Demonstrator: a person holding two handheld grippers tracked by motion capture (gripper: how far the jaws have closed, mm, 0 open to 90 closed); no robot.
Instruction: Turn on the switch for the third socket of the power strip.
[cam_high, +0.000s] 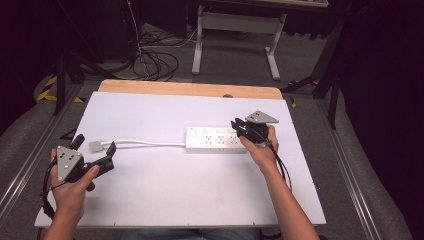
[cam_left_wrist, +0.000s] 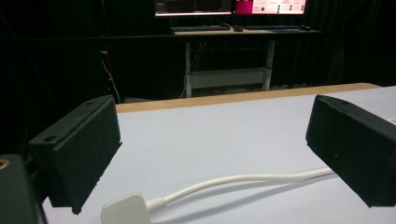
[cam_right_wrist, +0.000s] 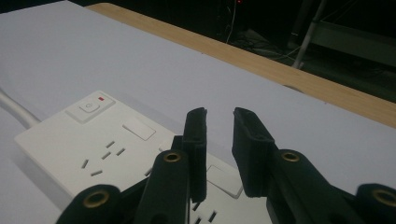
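Two tools are at work here. The left tool (cam_high: 97, 150) stands wide open near the left edge of the desk (cam_high: 165, 195), gripping nothing, its jaws well apart on either side of the white plug (cam_left_wrist: 126, 210); the left gripper view shows the plug lying flat just below and between them, with the white cable (cam_left_wrist: 243, 179) curving away past the far jaw; to take the plug well, I judge that this tool should drop lower and centre on the plug body rather than the cable, then close squarely so the plug cannot twist out. The right tool (cam_high: 242, 127) sits over the right end of the power strip (cam_high: 215, 139); its jaws are nearly closed, a narrow gap between them, with nothing held; whether the tips touch the strip I cannot tell, though they hang just above its sockets (cam_right_wrist: 102, 156); pressing down there would likely keep the strip from sliding when the plug is pushed in. The strip lies about mid-desk, nearer the right edge, its switch (cam_right_wrist: 89, 106) towards the cable end; the cable runs left from it to the plug near the left edge.
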